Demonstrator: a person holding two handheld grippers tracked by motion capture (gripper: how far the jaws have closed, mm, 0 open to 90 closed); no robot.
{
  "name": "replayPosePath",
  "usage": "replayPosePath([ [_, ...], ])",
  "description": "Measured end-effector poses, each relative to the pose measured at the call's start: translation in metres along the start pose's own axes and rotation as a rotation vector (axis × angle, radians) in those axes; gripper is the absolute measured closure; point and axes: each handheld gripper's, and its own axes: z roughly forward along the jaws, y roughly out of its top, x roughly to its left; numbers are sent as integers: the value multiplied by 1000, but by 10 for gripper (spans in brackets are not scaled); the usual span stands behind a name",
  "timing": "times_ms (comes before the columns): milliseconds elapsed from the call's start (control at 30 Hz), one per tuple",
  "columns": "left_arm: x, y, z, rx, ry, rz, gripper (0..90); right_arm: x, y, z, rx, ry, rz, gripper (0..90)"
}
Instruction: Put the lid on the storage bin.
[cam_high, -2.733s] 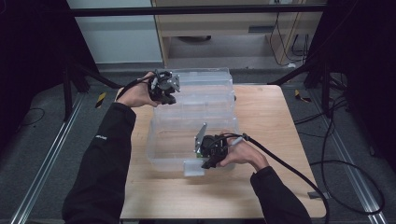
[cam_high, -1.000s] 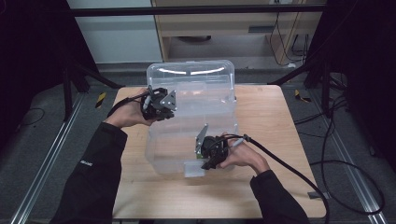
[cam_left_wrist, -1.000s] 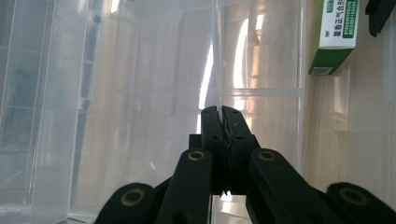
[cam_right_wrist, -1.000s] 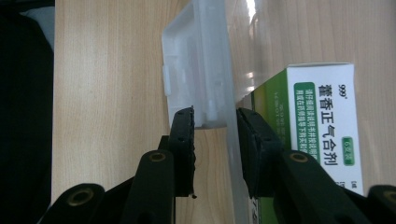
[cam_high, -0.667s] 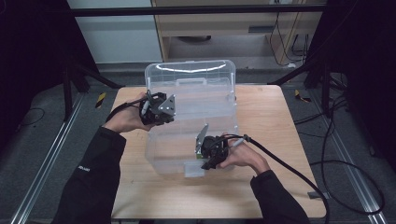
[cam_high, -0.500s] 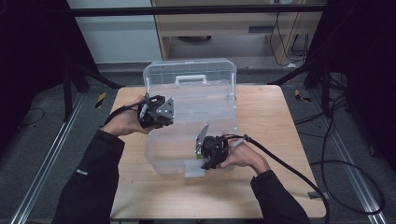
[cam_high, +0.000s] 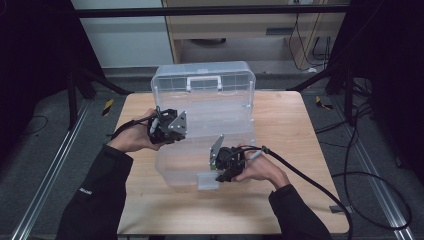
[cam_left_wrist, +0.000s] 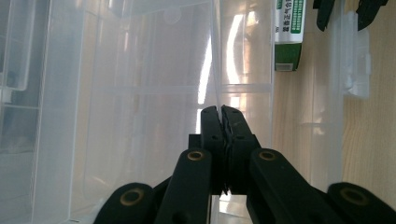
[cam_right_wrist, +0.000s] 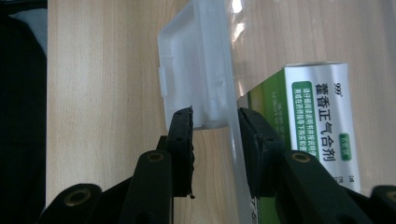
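A clear plastic storage box (cam_high: 200, 162) stands on the wooden table (cam_high: 290, 120), its hinged lid (cam_high: 202, 92) raised almost upright with the white handle on top. My left gripper (cam_high: 176, 127) is at the lid's left edge, and in the left gripper view (cam_left_wrist: 218, 112) its jaws are shut on that thin clear edge. My right gripper (cam_high: 216, 170) is at the box's front wall. In the right gripper view (cam_right_wrist: 215, 133) the jaws clamp that wall beside the white latch (cam_right_wrist: 196, 70). A green and white medicine carton (cam_right_wrist: 322, 121) lies inside the box.
Bare wood runs right of the box and along the near edge. Thick black cables (cam_high: 310, 177) trail from both grippers over the table. A wooden cabinet (cam_high: 250, 30) stands behind the table, with dark floor and metal rails at the sides.
The lid has swung up from lying flat behind the box to standing nearly upright. My left hand has come nearer and lower with it. The right hand has kept still.
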Motion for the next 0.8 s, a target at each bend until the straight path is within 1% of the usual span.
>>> replayPosePath([
  [167,-5,1,0,6,8,4,880,1,0,0,-1,-9,10,661],
  [267,-6,0,1,-1,-2,-7,880,2,-1,-1,-9,-18,9,658],
  [367,-7,0,1,4,-7,-6,880,3,-1,-1,-12,-27,16,653],
  [400,-9,0,1,3,-7,-12,880,4,-1,-1,-11,-31,20,651],
  [433,-9,0,1,11,-6,0,880,4,-1,-1,-16,-33,20,649],
  [467,-11,0,2,3,-13,-10,880,5,-1,-2,-14,-43,21,640],
  [500,-12,0,2,6,-15,-8,879,6,-1,-3,-16,-52,26,621],
  [567,-13,0,2,5,-20,-9,879,8,-1,-7,-34,-67,21,615],
  [600,-14,0,2,7,-22,-10,879,8,-1,-11,-50,-72,19,610],
  [633,-14,1,3,5,-19,2,878,9,-2,-15,-65,-75,23,607],
  [667,-16,1,3,12,-23,-7,877,10,-2,-19,-84,-84,25,599],
  [733,-16,1,3,11,-16,6,875,11,-4,-29,-126,-106,33,578],
  [767,-16,1,2,21,-16,3,873,11,-5,-33,-135,-113,33,572],
  [800,-16,1,2,20,-12,3,871,11,-7,-39,-157,-123,51,569],
])
